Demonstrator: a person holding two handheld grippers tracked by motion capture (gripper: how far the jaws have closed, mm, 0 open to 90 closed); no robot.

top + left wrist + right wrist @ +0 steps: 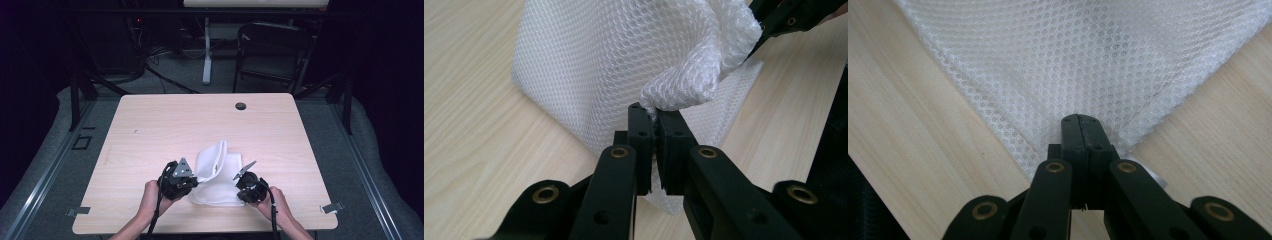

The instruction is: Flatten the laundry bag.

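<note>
Nearest the person, at the front edge of the wooden table [150, 125], both hands hold their tongs low over a white mesh bag [217, 175]. The left gripper [655, 127] has its jaws pinched tight on a bunched fold of the mesh, lifted off the wood and curling upward. The right gripper [1083, 131] is clamped just as narrowly on a corner of the bag, which here lies flat against the table. Judging by this, the folding looks begun but far from finished: one side is raised and part-way turned over, while the rest lies spread and no neat fold is pressed down. The bag sits near the front middle of the table, between the two grippers; its netting is soft, translucent and finely holed, so it sags and crumples where gripped. Farther off, a small dark round fitting [241, 106] sits near the table's far edge, and beyond it stands a dark folding chair [270, 50].
</note>
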